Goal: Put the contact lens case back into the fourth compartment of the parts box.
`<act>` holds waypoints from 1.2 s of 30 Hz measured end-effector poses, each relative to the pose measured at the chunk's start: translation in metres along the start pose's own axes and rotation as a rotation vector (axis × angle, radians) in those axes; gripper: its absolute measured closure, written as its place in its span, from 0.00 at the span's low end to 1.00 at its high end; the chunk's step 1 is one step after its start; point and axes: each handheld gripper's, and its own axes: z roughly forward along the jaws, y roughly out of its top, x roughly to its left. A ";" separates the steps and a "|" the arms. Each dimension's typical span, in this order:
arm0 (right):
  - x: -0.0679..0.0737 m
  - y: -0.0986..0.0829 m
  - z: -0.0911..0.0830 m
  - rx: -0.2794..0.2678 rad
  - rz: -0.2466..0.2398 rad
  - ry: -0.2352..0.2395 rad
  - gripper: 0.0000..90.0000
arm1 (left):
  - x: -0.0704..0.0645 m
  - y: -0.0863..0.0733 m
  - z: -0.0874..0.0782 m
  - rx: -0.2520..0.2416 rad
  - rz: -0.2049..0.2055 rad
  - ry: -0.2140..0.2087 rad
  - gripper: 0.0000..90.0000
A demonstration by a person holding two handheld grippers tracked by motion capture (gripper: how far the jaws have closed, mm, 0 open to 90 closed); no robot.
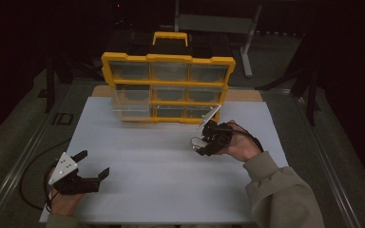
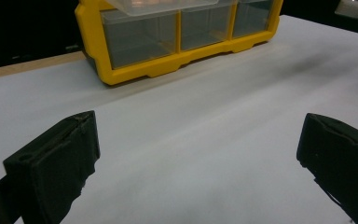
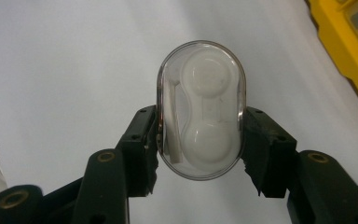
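- While the right gripper [image 3: 199, 135] is clamping a clear oval case [image 3: 200, 109] between its two black jaws, the case is hanging just above the white surface [image 1: 171, 180], in front of the yellow drawer organiser [image 1: 167, 88].
- Item held: the clear oval case, with a white two-lobed insert lying inside it; the jaws are pressing on its long sides, probably so that the smooth shell is not slipping or turning.
- Position in the high view: the right gripper [image 1: 200, 142] is hovering near the organiser's lower right corner, pointing left, with the case [image 1: 197, 142] at its tip.
- Organiser: it is standing upright at the far edge of the surface, its clear drawers facing the person; one drawer [image 1: 132, 108] at the lower left is sticking out, likely serving as the place the case is going to or coming from, though I cannot tell which.
- Left gripper [image 1: 94, 165]: it is resting low at the near left, jaws spread wide and holding nothing, apparently keeping clear while waiting.
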 end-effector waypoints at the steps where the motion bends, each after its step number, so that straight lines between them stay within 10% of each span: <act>1: 0.000 0.000 0.000 0.000 0.000 0.000 0.54 | 0.000 0.000 0.000 0.000 0.000 0.000 0.00; 36: -0.035 0.033 -0.032 -0.040 0.042 -0.041 0.54 | 0.000 0.000 -0.001 -0.009 0.002 0.000 0.00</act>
